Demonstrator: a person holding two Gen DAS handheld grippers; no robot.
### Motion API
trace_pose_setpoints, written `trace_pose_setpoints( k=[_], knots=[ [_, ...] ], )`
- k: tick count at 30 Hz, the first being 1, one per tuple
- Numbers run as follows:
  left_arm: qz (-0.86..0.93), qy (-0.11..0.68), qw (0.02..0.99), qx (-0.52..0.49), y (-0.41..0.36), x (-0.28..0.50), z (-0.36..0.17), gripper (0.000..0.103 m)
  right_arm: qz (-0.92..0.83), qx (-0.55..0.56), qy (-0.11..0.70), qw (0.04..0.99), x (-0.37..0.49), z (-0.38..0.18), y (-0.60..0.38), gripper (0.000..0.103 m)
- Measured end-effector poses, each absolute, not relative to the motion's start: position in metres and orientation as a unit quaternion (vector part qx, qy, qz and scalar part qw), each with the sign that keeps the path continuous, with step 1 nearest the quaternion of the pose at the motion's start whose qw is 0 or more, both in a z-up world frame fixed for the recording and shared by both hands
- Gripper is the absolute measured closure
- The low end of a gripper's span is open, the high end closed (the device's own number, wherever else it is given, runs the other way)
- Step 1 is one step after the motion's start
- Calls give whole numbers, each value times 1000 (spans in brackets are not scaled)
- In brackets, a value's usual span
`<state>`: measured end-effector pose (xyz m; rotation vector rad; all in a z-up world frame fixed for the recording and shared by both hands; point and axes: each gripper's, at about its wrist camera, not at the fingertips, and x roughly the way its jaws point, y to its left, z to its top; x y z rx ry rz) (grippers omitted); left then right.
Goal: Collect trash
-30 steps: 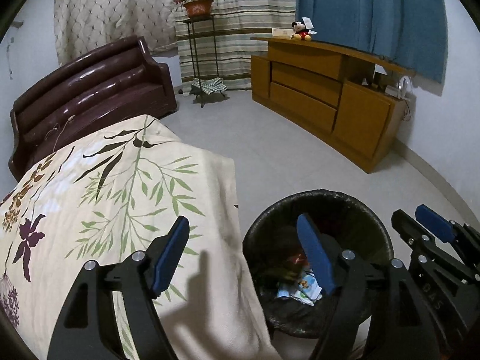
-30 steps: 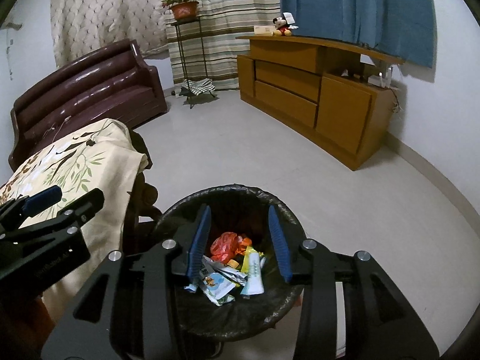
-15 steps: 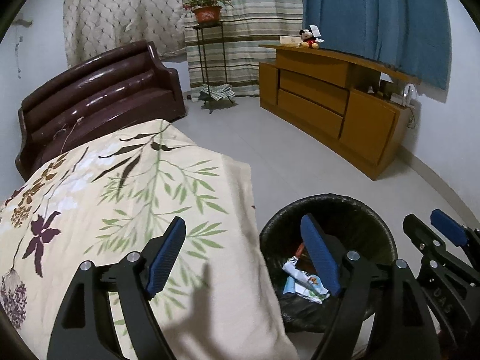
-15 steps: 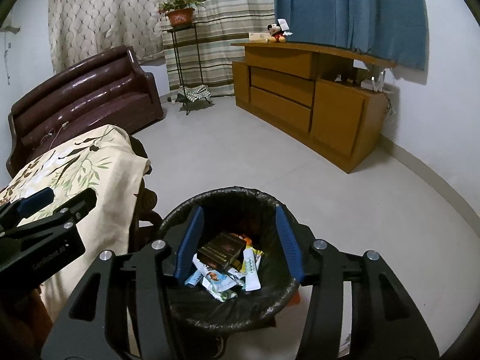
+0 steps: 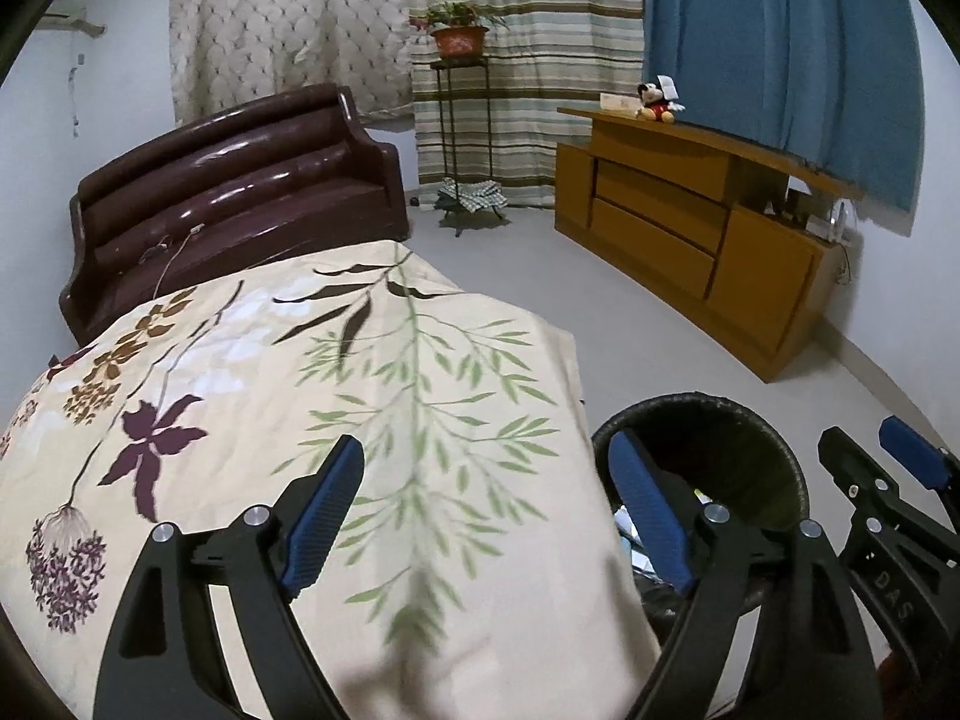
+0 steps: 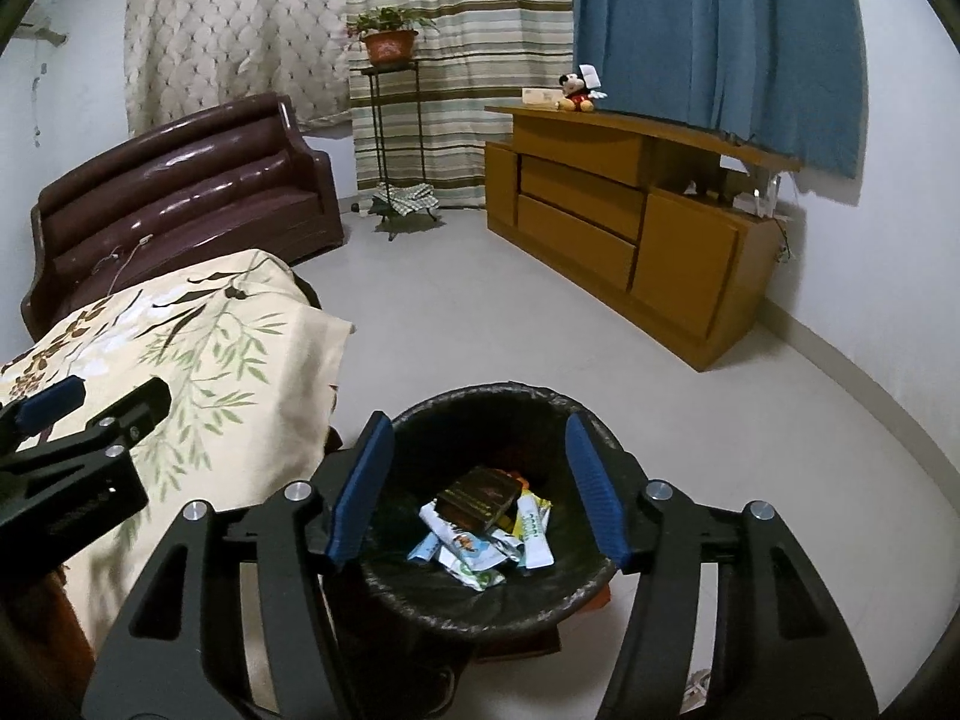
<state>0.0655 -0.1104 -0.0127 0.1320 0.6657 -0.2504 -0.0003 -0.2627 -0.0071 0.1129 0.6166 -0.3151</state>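
Note:
A black-lined trash bin (image 6: 480, 618) stands on the floor beside the cloth-covered table. Inside lie several wrappers (image 6: 474, 558) and a dark brown packet (image 6: 478, 496) on top. My right gripper (image 6: 479, 489) is open and empty, held above the bin. My left gripper (image 5: 489, 507) is open and empty, over the table's floral cloth (image 5: 270, 396) near its right edge. The bin's rim (image 5: 720, 408) shows at the lower right in the left wrist view, with the right gripper's fingers (image 5: 912, 462) beyond it.
A brown sofa (image 6: 180, 198) stands behind the table. A wooden cabinet (image 6: 624, 228) with a Mickey toy (image 6: 576, 93) runs along the right wall. A plant stand (image 6: 390, 120) is at the back by the curtains. Grey floor (image 6: 690, 420) lies between them.
The dark brown packet dropped into the bin and now lies on the wrappers. My right gripper opened wider. My left gripper moved left, further over the table cloth.

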Motion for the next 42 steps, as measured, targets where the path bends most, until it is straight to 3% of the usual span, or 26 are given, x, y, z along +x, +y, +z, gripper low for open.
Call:
trace_pose_setpoints(
  k=[18,42],
  knots=[
    [-89,309,946,47,-58,47,0,20,-137,34,284,948,-16,17,-225,43],
    [-88,305,947,41,-53,44,3,20,-137,32,281,949,-17,19,-221,43]
  ],
)
